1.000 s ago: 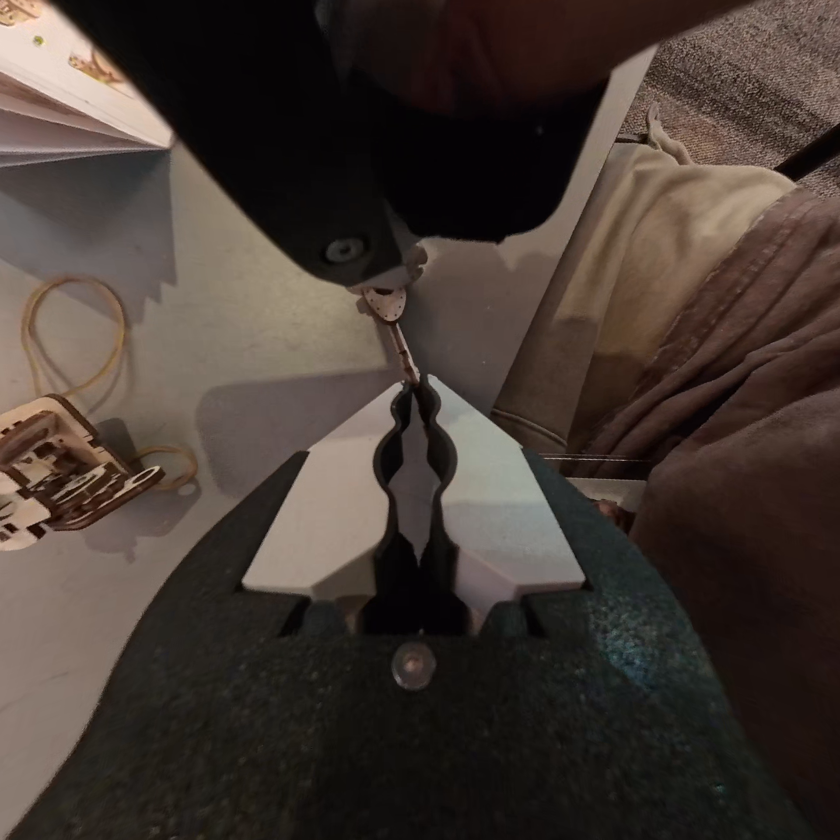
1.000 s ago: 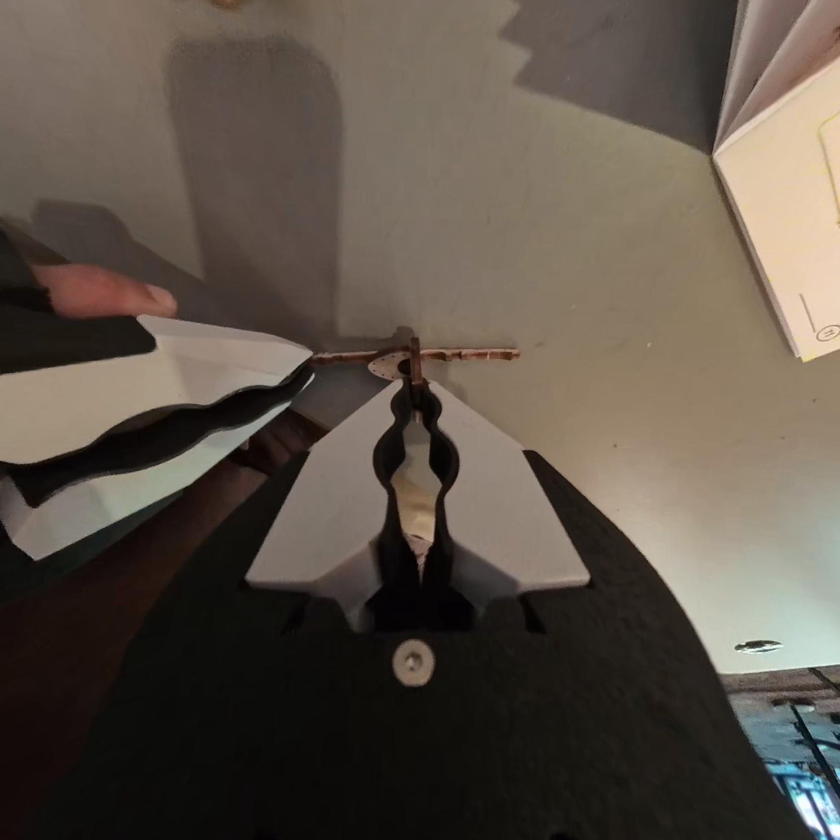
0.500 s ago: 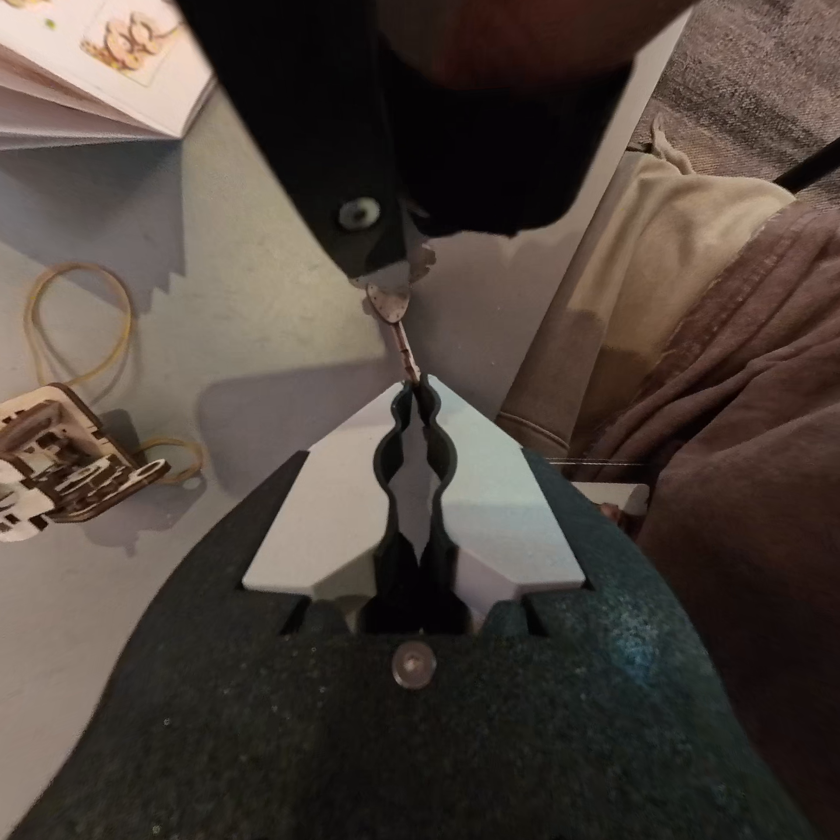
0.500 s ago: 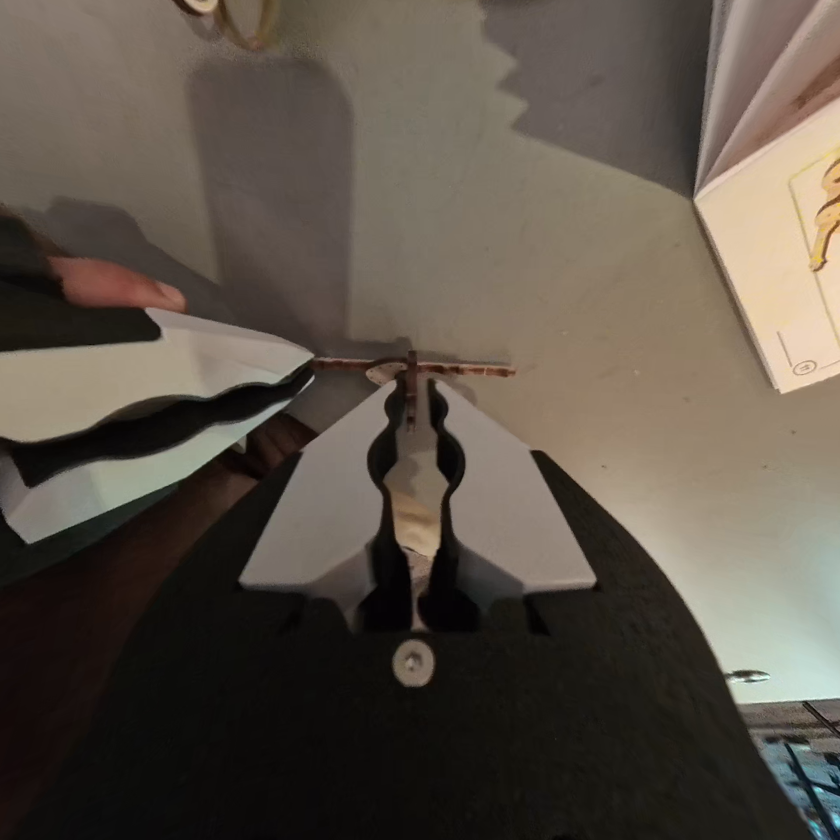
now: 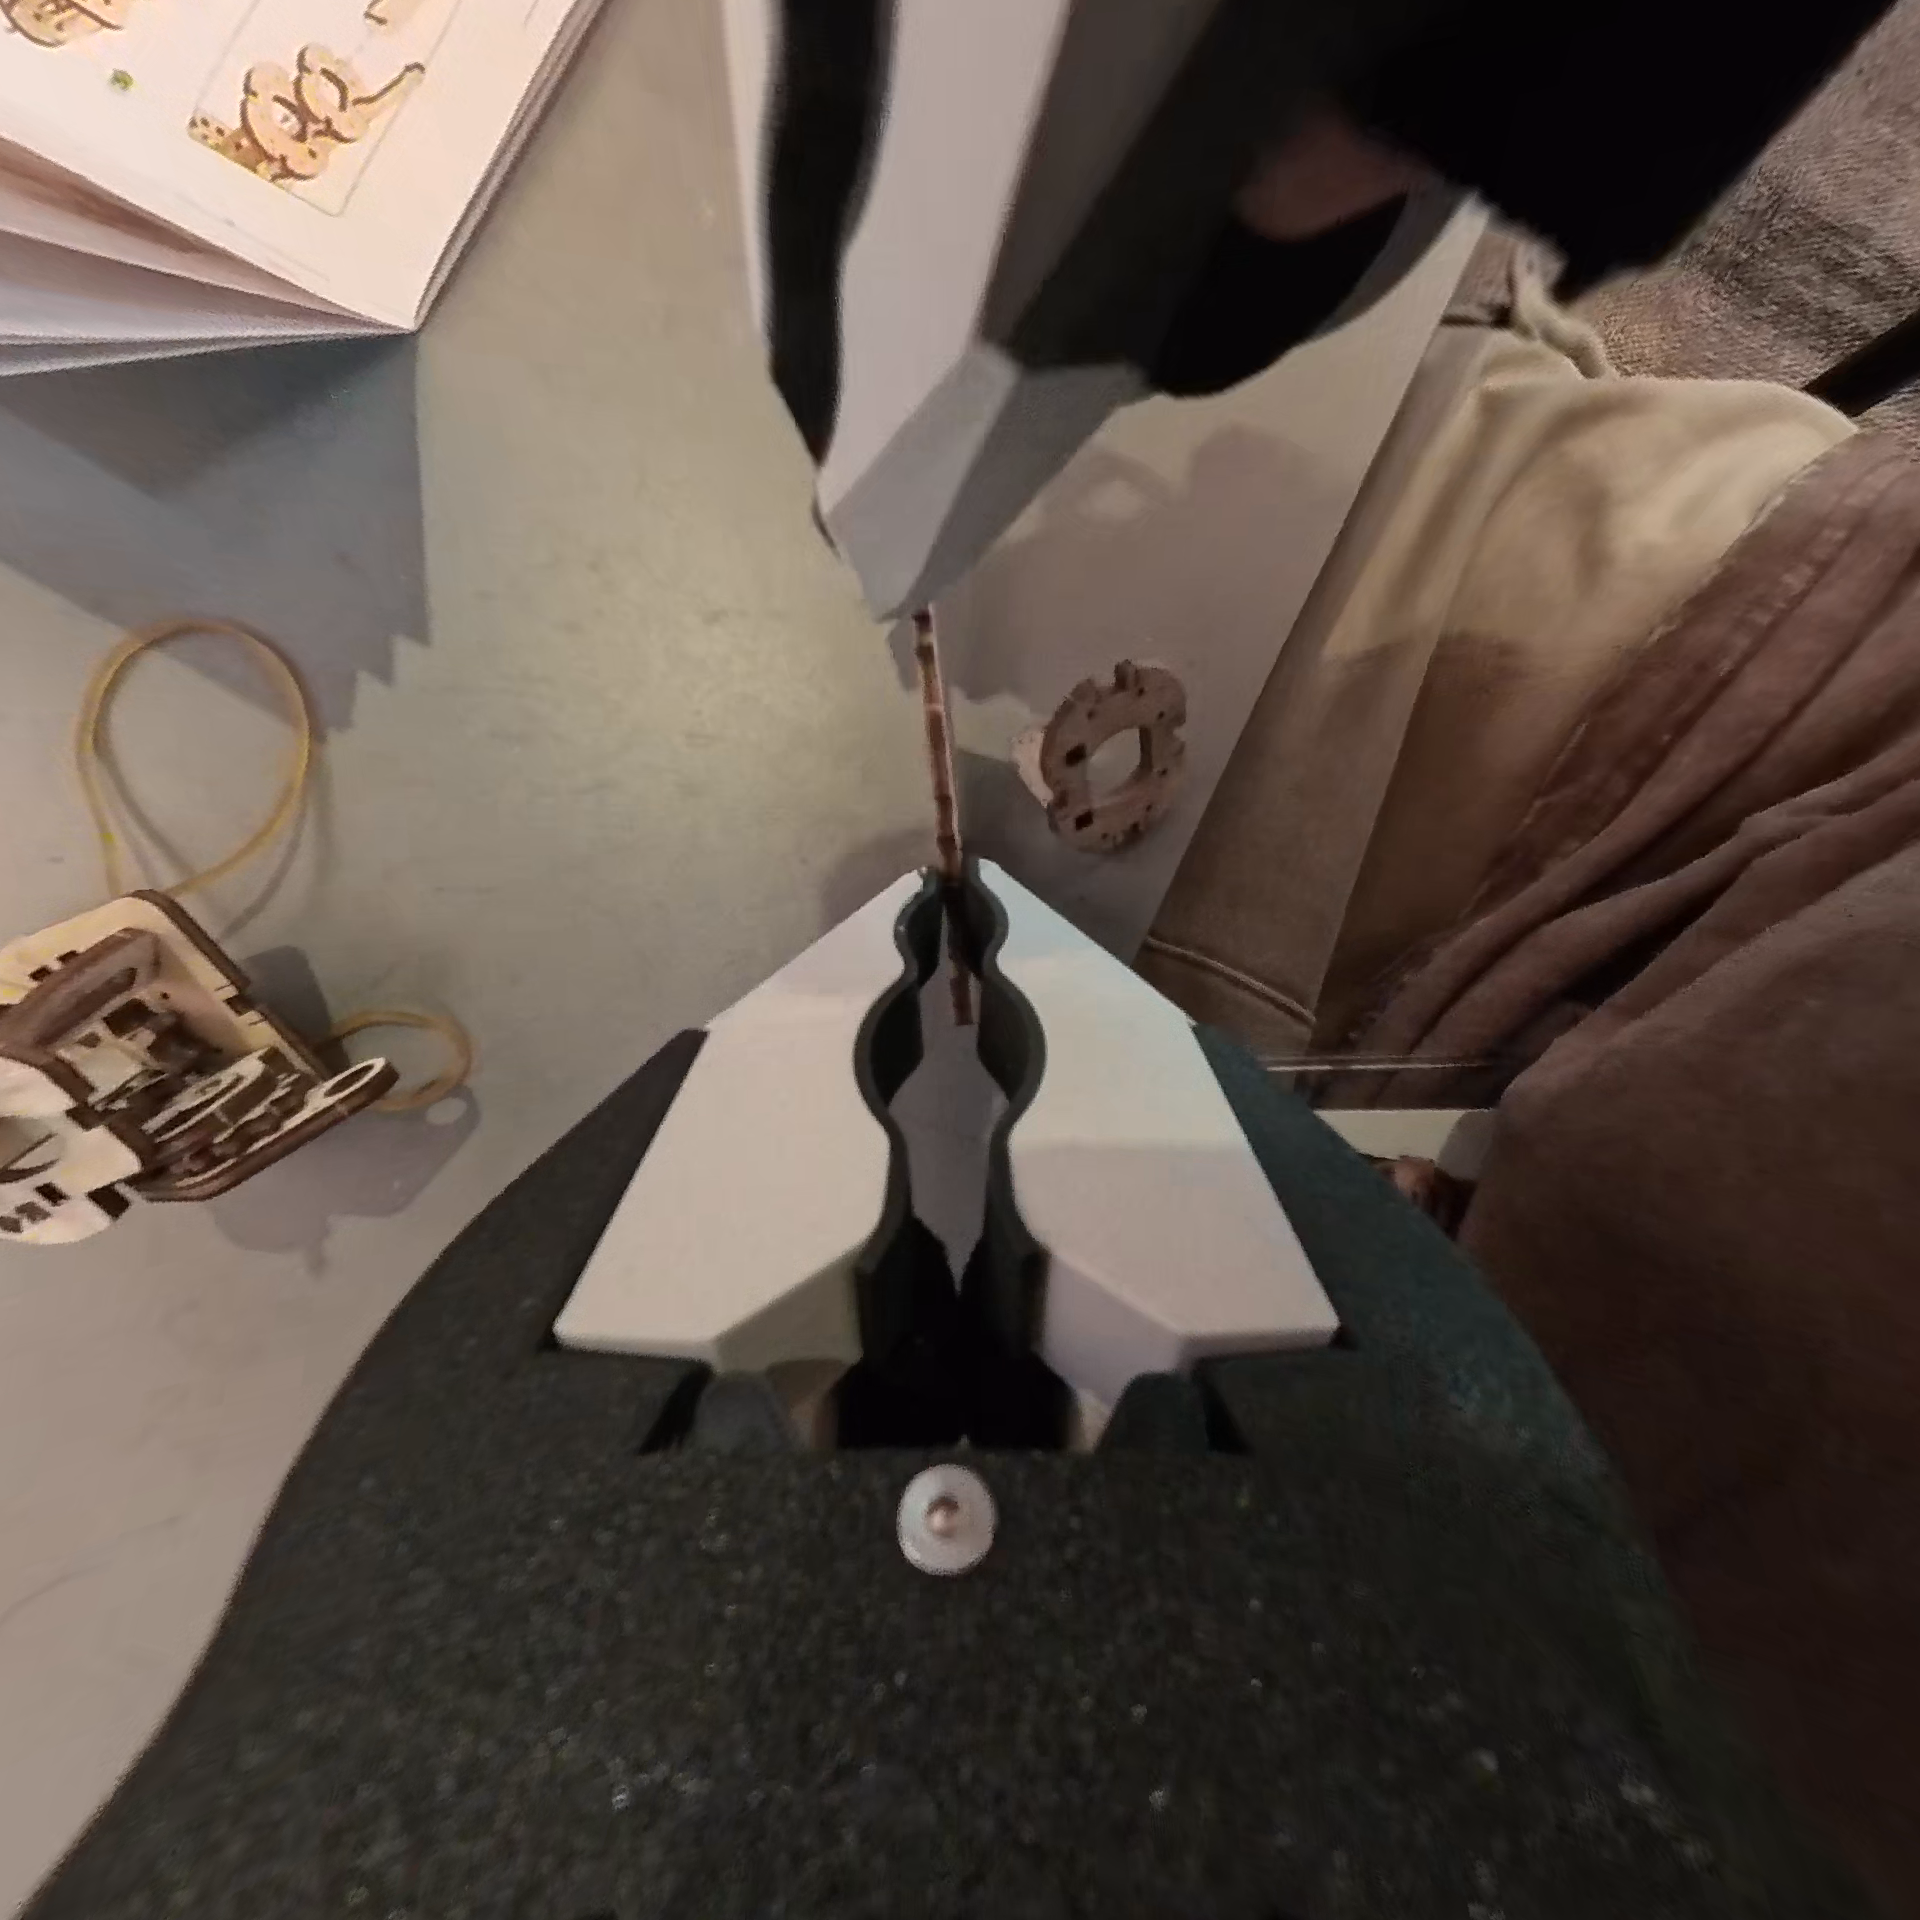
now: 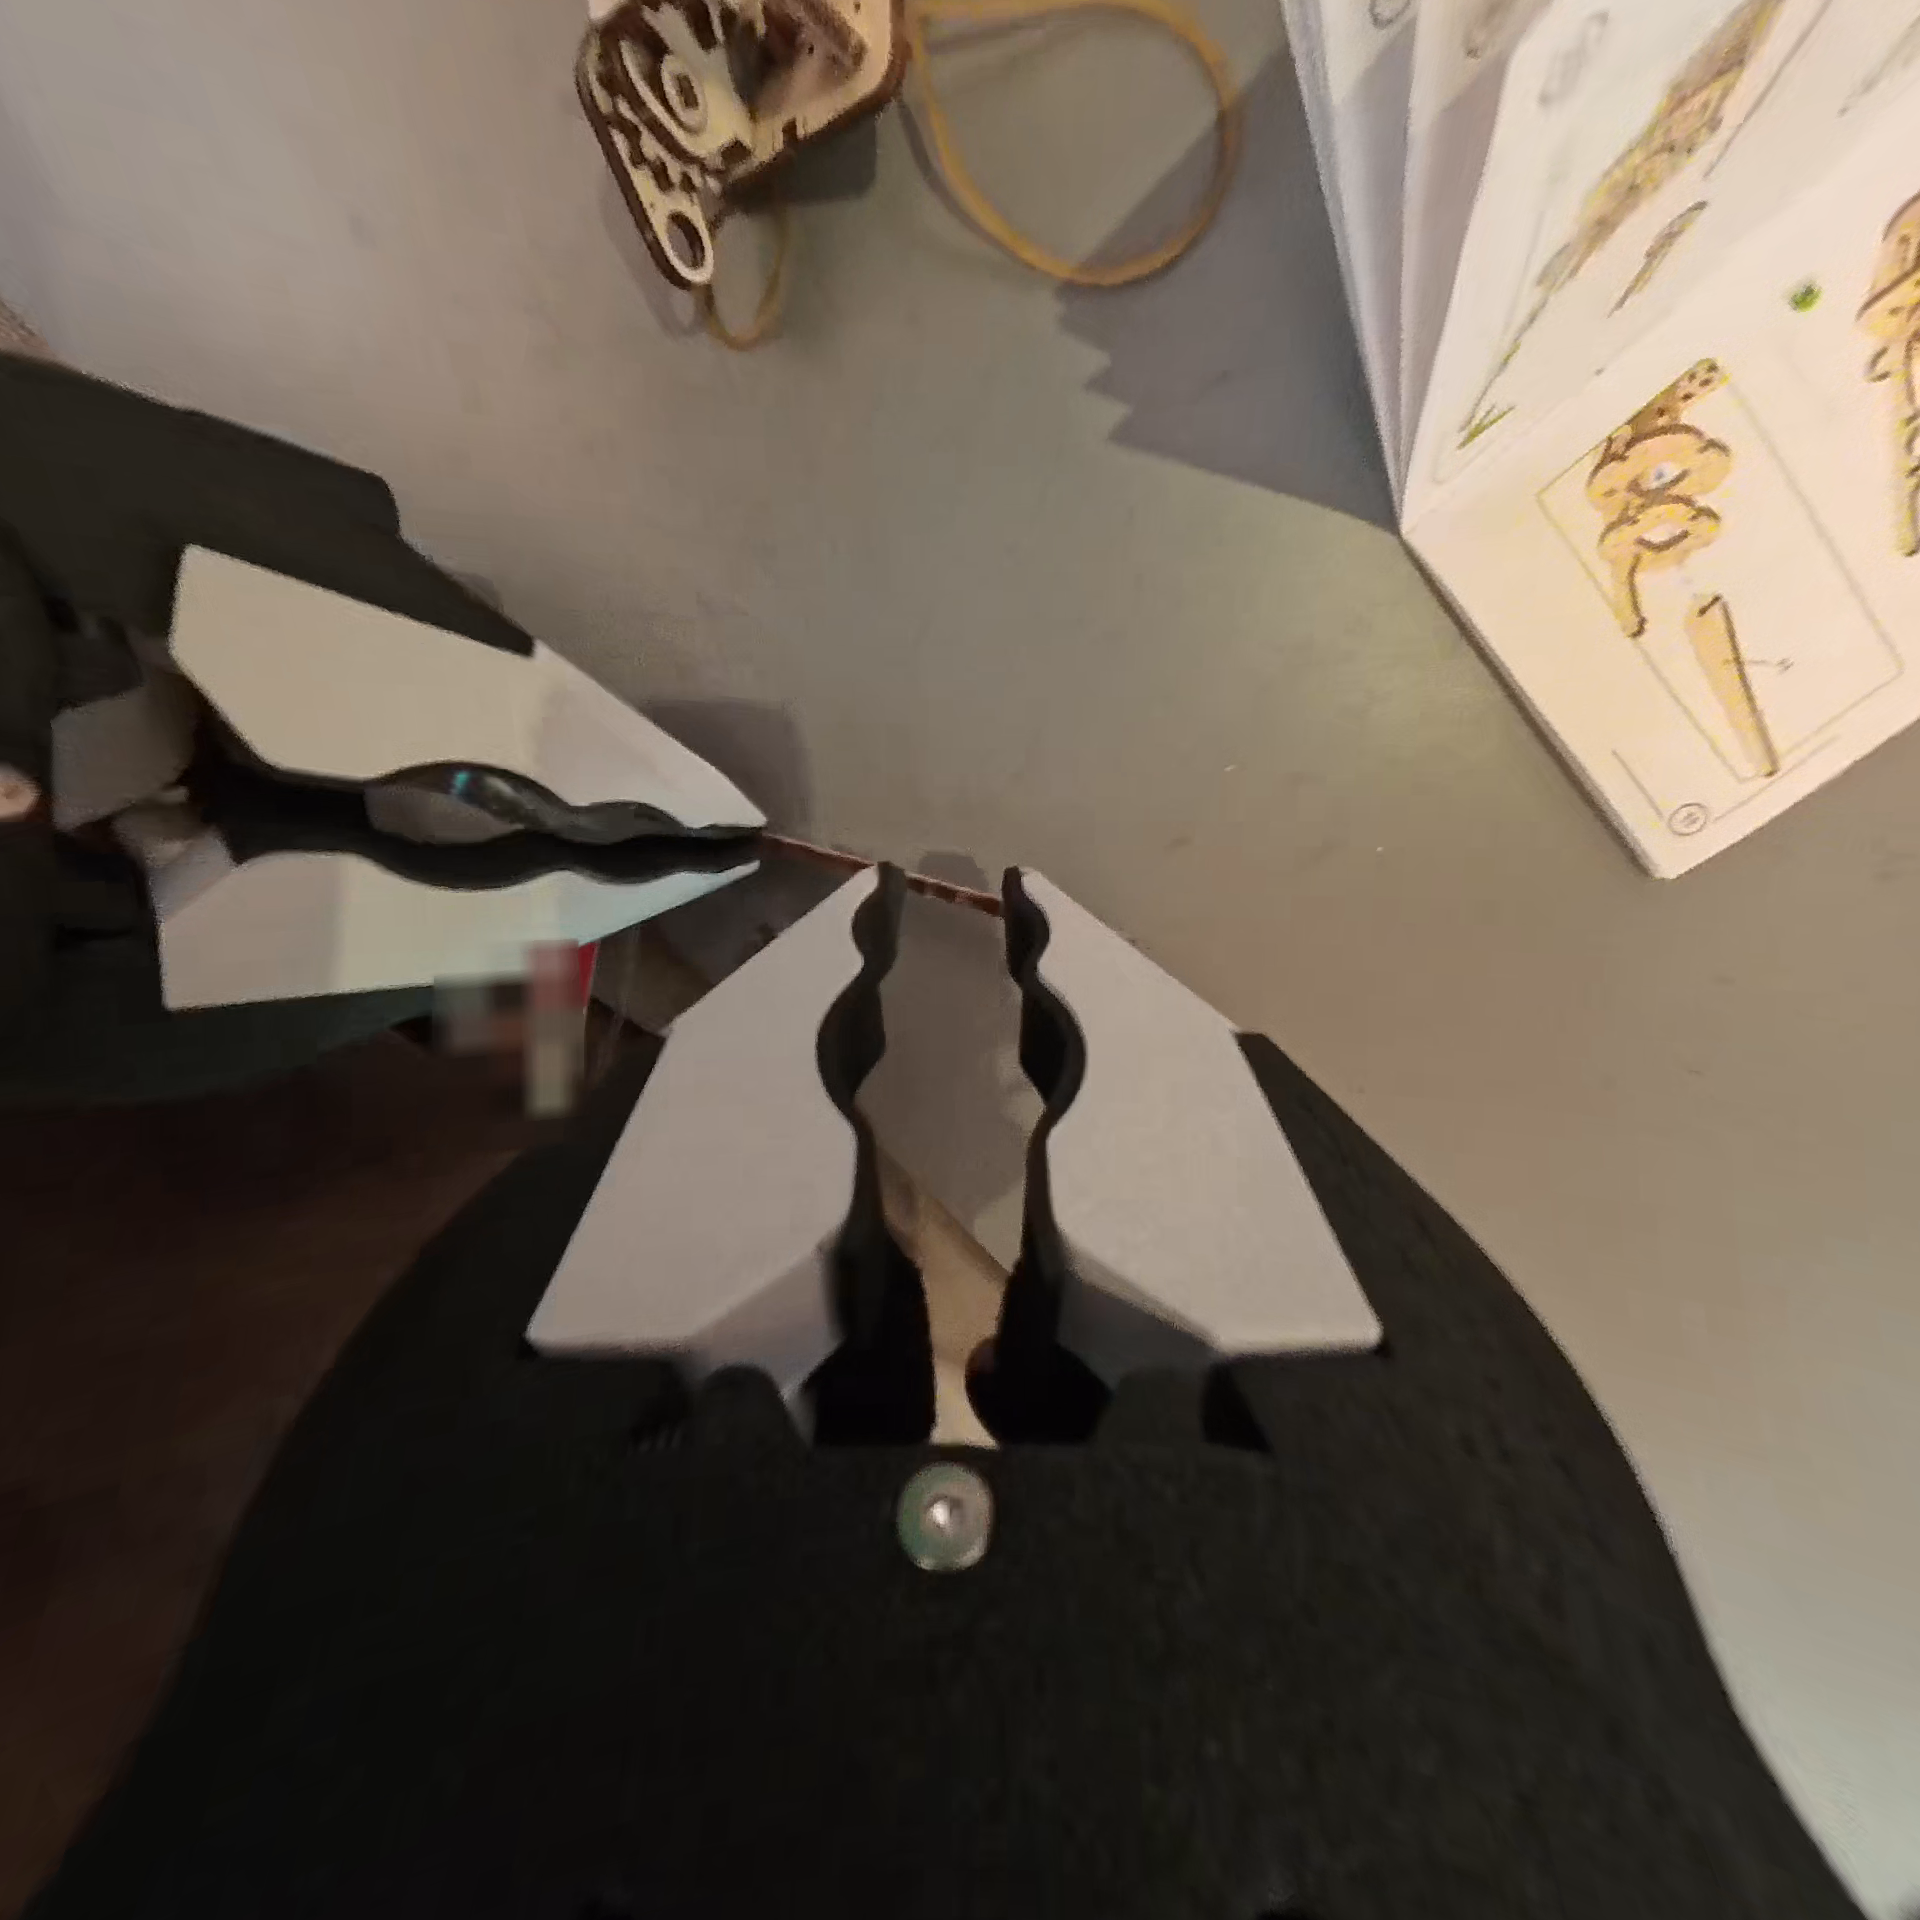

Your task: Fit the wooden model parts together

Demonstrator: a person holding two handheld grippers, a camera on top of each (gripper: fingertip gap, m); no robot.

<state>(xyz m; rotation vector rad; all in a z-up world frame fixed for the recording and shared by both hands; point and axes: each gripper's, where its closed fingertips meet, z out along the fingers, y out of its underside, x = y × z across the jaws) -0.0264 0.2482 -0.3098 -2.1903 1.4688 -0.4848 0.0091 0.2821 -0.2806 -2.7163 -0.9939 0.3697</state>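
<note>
My left gripper (image 5: 951,883) is shut on a thin notched wooden stick (image 5: 938,758), which points away from it above the table. My right gripper (image 5: 904,582) comes in from the top, its tips at the stick's far end. In the right wrist view my right gripper (image 6: 951,883) is open and the stick (image 6: 831,854) crosses the gap between its fingertips. The left gripper (image 6: 727,831) holds the stick from the left there. A small wooden ring part (image 5: 1107,758) lies on the table (image 5: 623,675) near its edge. A partly built wooden model (image 5: 135,1091) sits at the left and also shows in the right wrist view (image 6: 727,104).
Yellow rubber bands (image 5: 197,769) lie beside the model and show in the right wrist view (image 6: 1081,156). An open instruction booklet (image 5: 260,156) lies at the back, and is at the right in the right wrist view (image 6: 1662,468). The table's edge and a person's clothing (image 5: 1558,831) are at the right. The tips of one gripper are about 6 centimeters away from the tips of the other.
My right gripper has opened and turned. The small wooden part it held at the stick now lies on the table. My left gripper still holds the stick.
</note>
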